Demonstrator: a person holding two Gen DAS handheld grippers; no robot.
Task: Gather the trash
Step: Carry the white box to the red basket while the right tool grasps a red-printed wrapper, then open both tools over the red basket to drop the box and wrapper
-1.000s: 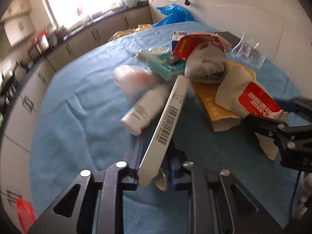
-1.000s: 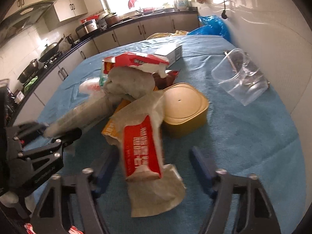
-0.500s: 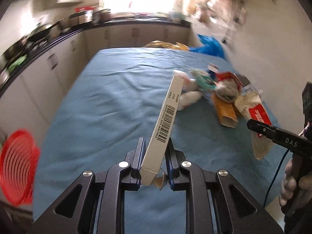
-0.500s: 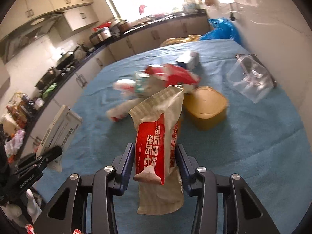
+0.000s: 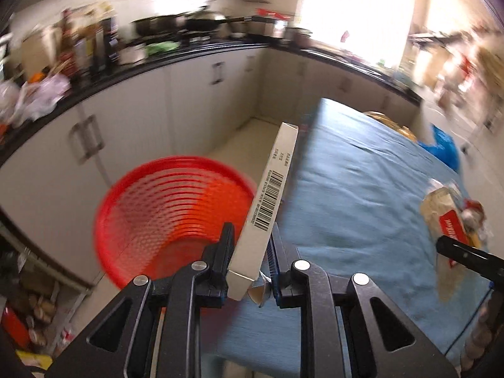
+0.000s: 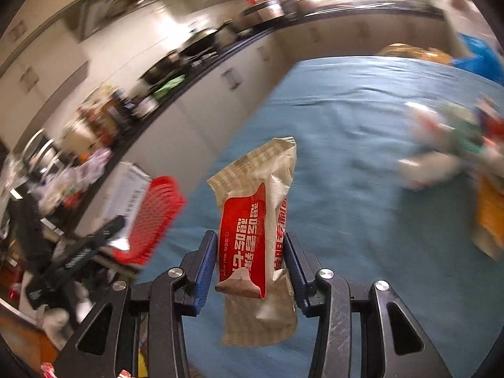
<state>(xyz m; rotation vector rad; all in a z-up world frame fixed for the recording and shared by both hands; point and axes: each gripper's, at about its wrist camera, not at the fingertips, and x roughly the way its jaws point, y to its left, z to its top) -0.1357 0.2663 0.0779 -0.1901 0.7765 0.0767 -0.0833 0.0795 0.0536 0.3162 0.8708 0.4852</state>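
My left gripper (image 5: pixel 250 252) is shut on a long white carton box (image 5: pixel 267 208) with a barcode, held upright at the table's left edge beside a red mesh basket (image 5: pixel 163 214) on the floor. My right gripper (image 6: pixel 250 258) is shut on a red and beige wet-wipe packet (image 6: pixel 255 220), held above the blue tablecloth (image 6: pixel 346 157). In the right wrist view the left gripper (image 6: pixel 91 245), the white box (image 6: pixel 126 195) and the red basket (image 6: pixel 154 217) show at the left. The packet (image 5: pixel 447 220) also shows at the right of the left wrist view.
More trash lies in a blurred pile (image 6: pixel 450 151) at the table's right side, with an orange box (image 6: pixel 491 214). White kitchen cabinets (image 5: pixel 151 110) with a dark counter run along the left. A blue bag (image 5: pixel 444 148) sits past the table's far end.
Both grippers have swung left away from the trash pile with their items. The red basket has come into full view beside the left gripper's box.
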